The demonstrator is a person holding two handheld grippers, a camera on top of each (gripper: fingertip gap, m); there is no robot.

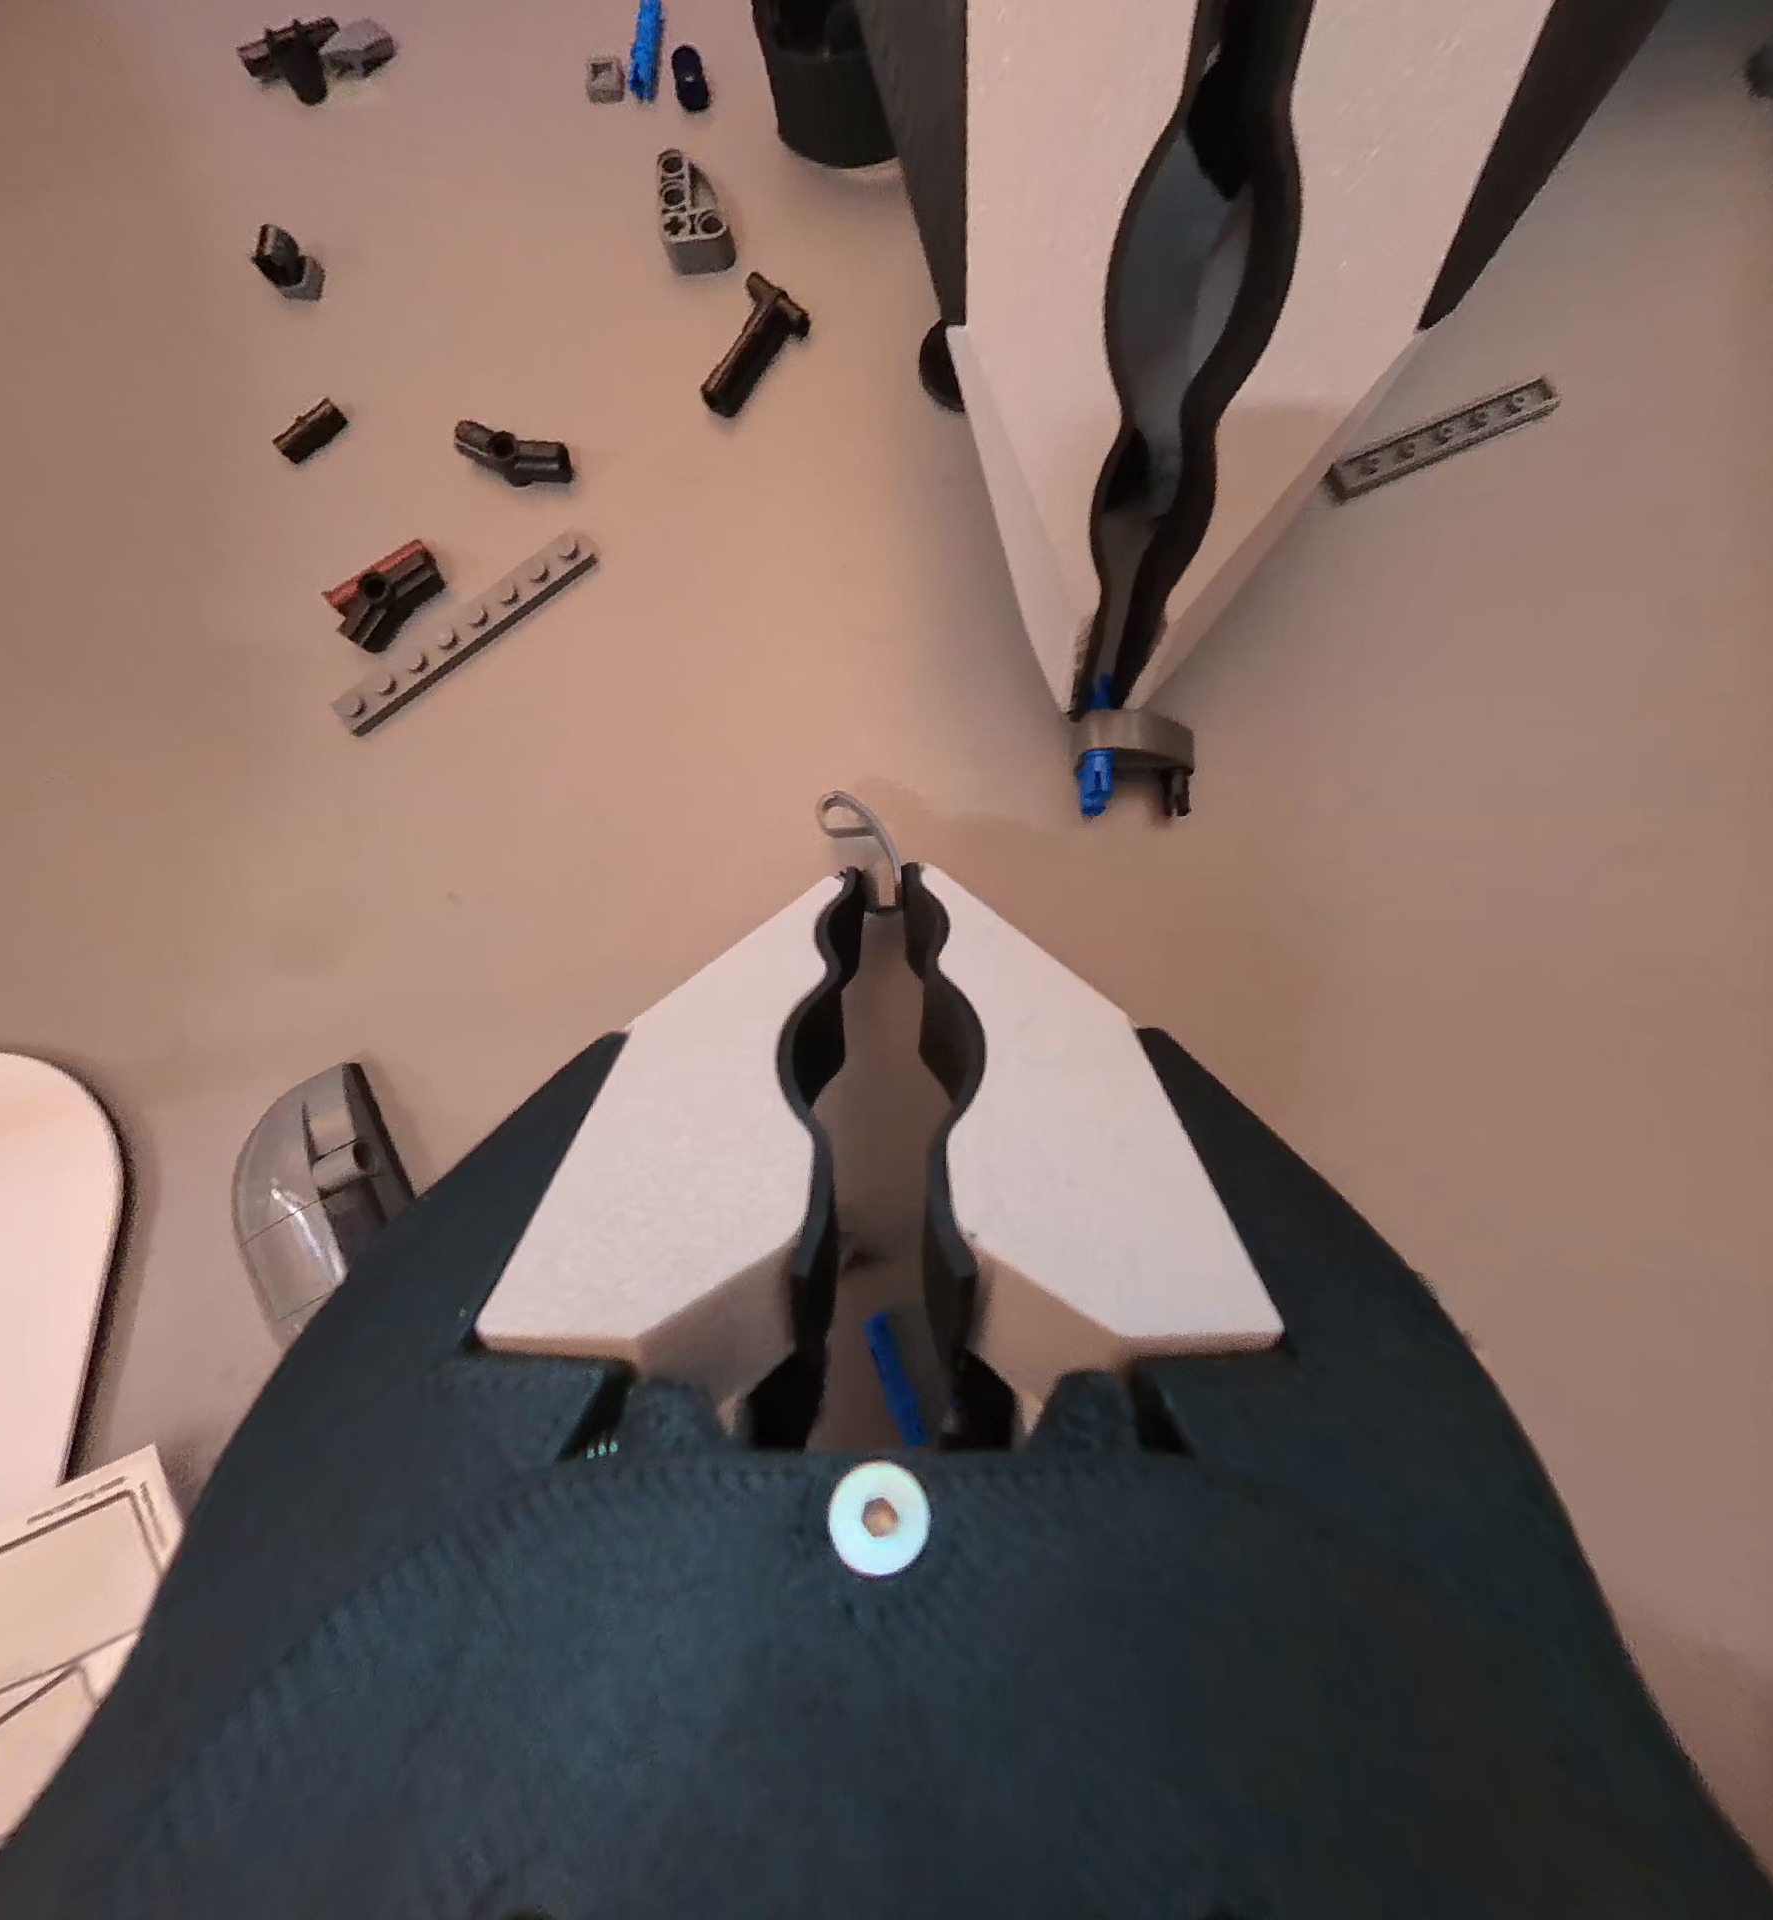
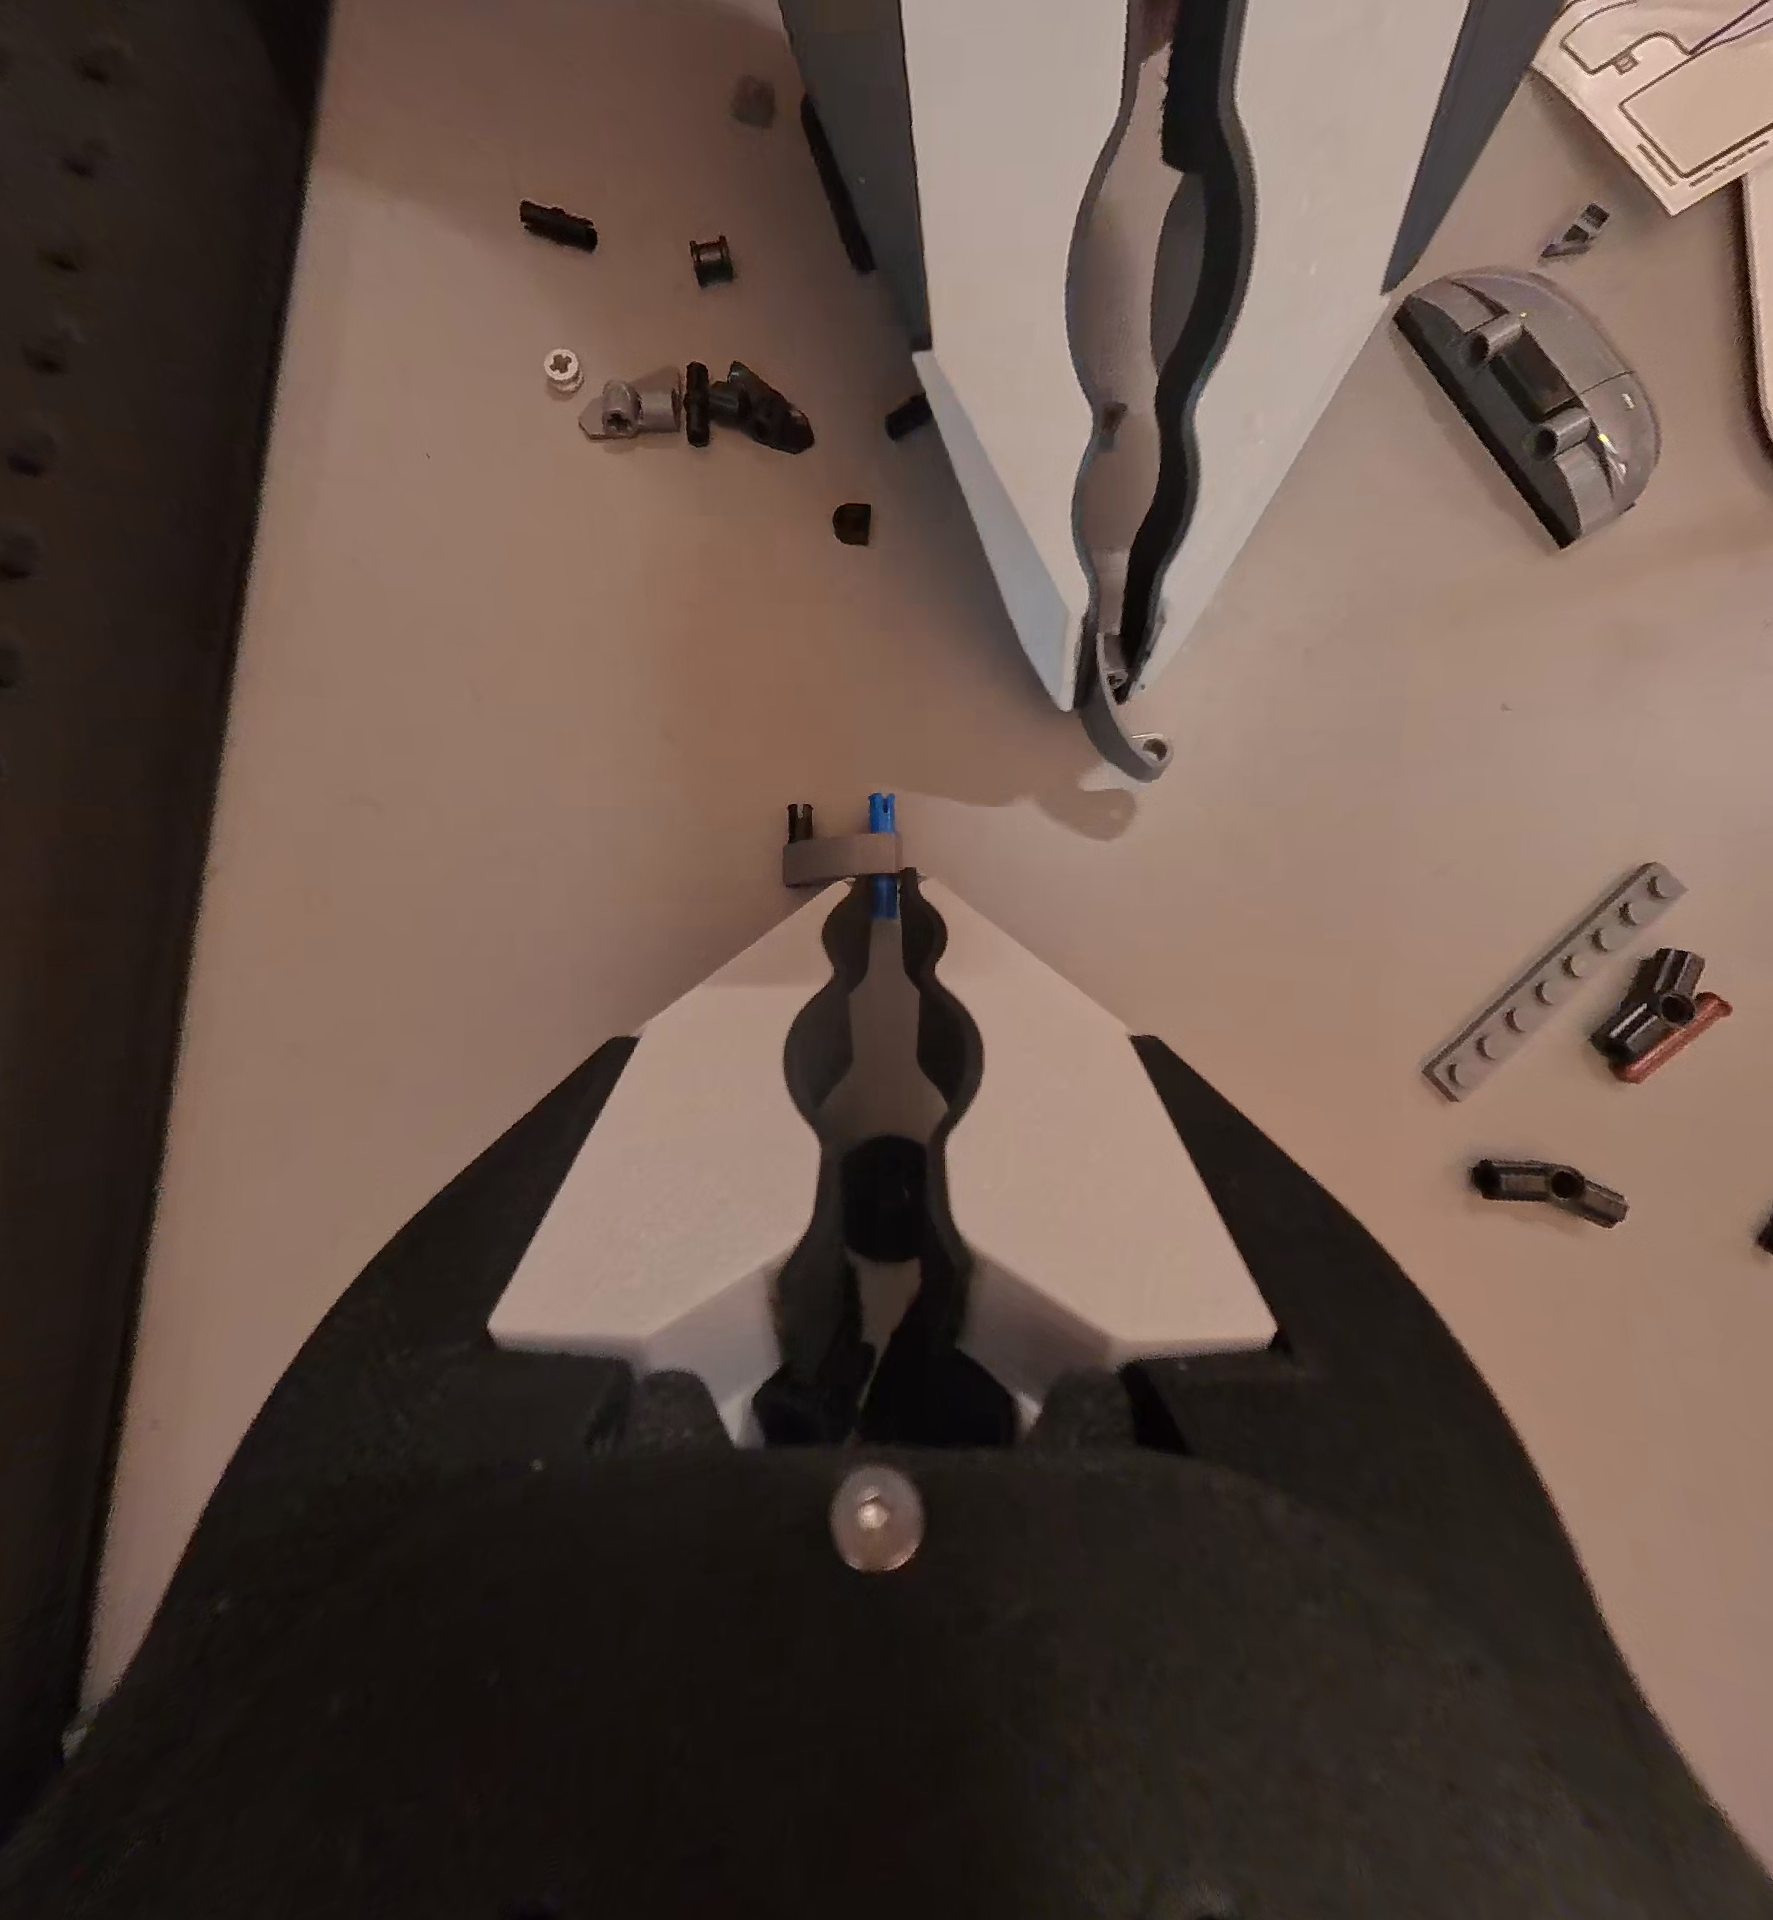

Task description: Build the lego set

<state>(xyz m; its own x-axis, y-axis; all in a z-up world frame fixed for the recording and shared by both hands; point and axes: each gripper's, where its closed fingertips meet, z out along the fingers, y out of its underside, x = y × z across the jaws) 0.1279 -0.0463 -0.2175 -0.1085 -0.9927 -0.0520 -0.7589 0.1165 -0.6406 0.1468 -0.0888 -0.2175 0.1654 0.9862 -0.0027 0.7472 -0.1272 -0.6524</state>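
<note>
My left gripper [image 1: 880,883] is shut on a thin curved grey piece [image 1: 856,831] that sticks out past its tips; it also shows in the right wrist view [image 2: 1131,732], held by the left gripper [image 2: 1110,675]. My right gripper [image 2: 880,885] is shut on a blue pin [image 2: 880,821] that passes through a short grey beam [image 2: 835,857] with a black pin [image 2: 802,821] at its other end. In the left wrist view the right gripper [image 1: 1121,696] holds this small assembly [image 1: 1136,750] above the table. The two held parts are apart, facing each other.
Loose pieces lie on the beige table: a long grey plate [image 1: 466,634], black connectors [image 1: 513,452], a grey liftarm [image 1: 695,213], a second grey plate [image 1: 1443,438], a curved grey shell assembly [image 2: 1531,400]. A sticker sheet [image 2: 1692,94] and a white tray [image 1: 20,1236] lie nearby. A dark studded mat [image 2: 51,727] borders the table. About 5 cm separates my left fingertips from my right.
</note>
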